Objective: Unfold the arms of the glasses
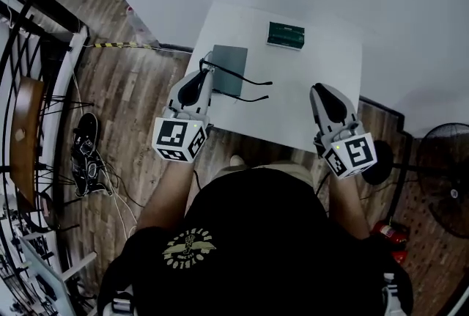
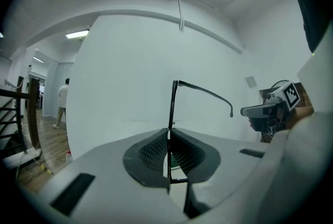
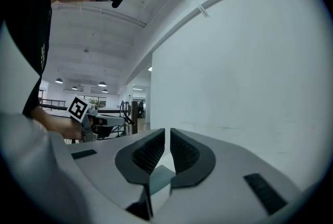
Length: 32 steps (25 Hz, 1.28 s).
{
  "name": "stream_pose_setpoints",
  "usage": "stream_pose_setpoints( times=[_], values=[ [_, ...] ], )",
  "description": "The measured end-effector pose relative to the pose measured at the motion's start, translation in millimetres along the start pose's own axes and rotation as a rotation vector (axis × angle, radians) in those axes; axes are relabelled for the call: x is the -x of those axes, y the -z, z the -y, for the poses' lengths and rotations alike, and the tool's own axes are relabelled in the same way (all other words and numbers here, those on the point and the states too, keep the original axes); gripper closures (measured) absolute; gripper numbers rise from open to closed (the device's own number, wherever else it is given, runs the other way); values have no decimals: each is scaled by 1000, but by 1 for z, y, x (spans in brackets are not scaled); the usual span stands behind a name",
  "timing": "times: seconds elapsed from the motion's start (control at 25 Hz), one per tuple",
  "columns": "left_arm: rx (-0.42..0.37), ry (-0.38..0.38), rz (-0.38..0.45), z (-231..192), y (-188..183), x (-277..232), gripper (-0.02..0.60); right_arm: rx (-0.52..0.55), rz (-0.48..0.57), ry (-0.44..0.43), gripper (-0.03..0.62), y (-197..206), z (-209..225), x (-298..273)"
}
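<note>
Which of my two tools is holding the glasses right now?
The left tool: its jaws pinch the glasses frame. The right tool holds nothing.

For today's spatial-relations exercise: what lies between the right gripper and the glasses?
Only bare white table, seen in the head view; the right gripper and glasses are apart.

Thin black glasses (image 2: 171,106), both arms unfolded

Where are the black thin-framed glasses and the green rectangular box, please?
black thin-framed glasses (image 2: 206,91): left gripper view, on an arm.
green rectangular box (image 1: 286,34): head view, on its top face.
</note>
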<state>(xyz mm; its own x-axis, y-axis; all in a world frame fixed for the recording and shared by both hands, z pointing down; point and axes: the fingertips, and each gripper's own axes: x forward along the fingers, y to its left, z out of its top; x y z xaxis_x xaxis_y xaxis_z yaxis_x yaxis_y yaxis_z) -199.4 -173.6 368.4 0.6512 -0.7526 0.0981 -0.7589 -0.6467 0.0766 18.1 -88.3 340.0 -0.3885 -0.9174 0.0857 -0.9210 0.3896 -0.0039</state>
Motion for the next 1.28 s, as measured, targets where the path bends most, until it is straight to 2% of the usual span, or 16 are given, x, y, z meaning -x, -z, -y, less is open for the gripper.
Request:
stream_pose_setpoints(
  times=[0.32, 0.52, 1.04, 1.28],
  values=[
    [5, -43, 79, 8, -33, -2, 561, 11, 22, 107, 592, -6, 46, 37],
    [7, -40, 79, 28, -31, -10, 561, 39, 45, 159, 594, -8, 70, 64],
    [12, -46, 65, 93, -45, -38, 561, 15, 43, 121, 594, -28, 119, 101],
    [-6, -48, 53, 124, -32, -57, 561, -5, 49, 92, 594, -11, 145, 113]
  ],
)
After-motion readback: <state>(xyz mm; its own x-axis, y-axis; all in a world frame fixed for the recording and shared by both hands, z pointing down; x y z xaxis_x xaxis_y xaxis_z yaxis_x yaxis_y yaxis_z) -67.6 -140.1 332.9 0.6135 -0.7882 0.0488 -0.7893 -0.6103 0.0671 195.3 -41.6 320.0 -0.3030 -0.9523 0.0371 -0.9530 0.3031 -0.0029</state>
